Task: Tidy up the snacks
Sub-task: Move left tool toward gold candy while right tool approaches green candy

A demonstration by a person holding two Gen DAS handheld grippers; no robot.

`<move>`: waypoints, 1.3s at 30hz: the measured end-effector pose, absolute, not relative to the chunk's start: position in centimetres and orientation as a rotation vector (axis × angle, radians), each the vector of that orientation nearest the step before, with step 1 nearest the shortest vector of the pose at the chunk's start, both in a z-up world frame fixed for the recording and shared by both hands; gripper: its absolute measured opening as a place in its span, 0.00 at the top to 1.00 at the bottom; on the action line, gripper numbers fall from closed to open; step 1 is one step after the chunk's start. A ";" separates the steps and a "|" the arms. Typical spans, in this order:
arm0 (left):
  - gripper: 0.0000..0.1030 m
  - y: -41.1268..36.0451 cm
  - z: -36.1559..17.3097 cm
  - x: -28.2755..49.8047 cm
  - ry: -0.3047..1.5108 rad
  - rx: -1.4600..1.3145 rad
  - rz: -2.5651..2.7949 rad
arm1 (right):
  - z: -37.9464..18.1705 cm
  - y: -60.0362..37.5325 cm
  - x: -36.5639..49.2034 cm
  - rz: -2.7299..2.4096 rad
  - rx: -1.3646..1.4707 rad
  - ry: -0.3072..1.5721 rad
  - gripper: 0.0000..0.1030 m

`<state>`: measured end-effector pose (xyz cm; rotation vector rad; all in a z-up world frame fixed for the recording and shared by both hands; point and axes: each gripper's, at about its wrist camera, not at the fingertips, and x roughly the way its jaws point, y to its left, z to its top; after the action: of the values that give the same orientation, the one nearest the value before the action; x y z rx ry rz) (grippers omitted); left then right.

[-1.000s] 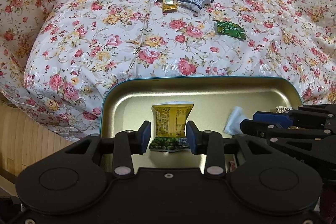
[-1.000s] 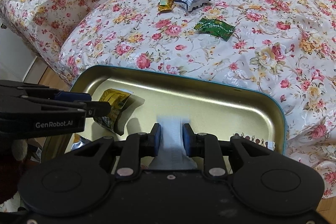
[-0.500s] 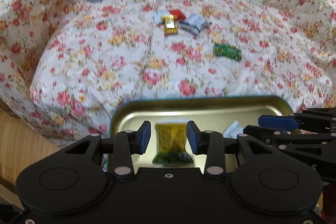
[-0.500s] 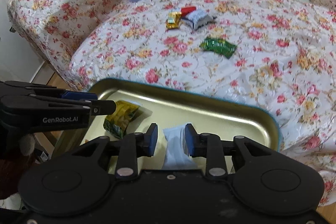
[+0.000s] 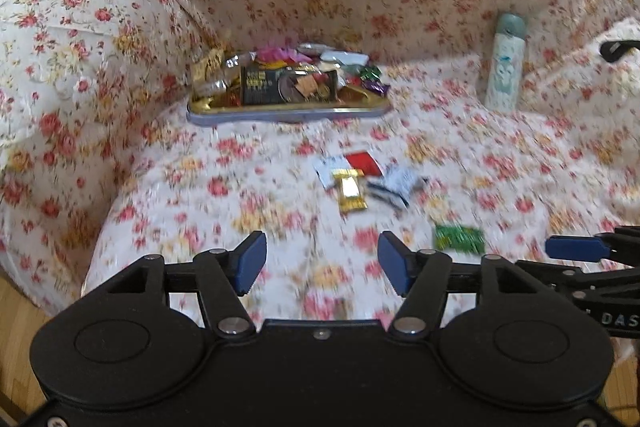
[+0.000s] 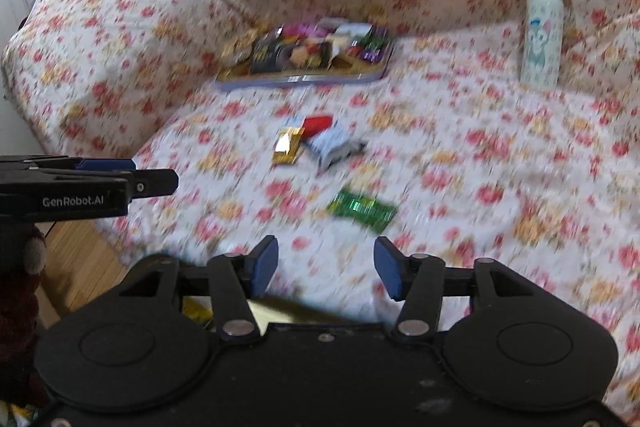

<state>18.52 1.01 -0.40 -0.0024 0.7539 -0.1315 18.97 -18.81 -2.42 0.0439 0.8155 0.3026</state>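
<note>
Green packet (image 6: 362, 209) lies flat, long axis running left-right. Left gripper (image 5: 322, 263) and right gripper (image 6: 326, 267): jaws spread wide, both empty.

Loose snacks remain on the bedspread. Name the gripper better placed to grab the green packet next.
Right. The right gripper is open with the green packet just ahead; it lies off right of the open left gripper.

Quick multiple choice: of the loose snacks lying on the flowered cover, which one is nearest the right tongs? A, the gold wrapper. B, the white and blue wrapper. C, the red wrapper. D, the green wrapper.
D: in the right wrist view the green wrapper lies just ahead of the open right tongs, while the gold wrapper, red wrapper and white and blue wrapper cluster farther back.
</note>
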 end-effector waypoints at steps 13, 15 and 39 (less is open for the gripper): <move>0.35 -0.2 -4.2 24.1 0.754 0.049 -0.158 | -5.2 -18.0 23.6 0.314 -0.136 0.779 0.28; 0.35 -0.4 -4.8 25.0 0.774 0.045 -0.169 | -5.8 -17.9 24.1 0.322 -0.147 0.789 0.28; 0.32 -2.3 -9.4 30.2 0.724 0.183 -0.289 | -9.4 -18.0 27.2 0.383 -0.245 0.868 0.29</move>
<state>30.25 -2.30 -9.35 0.1832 0.7236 -0.2895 27.21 -18.04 -9.38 -0.2447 0.8679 0.3832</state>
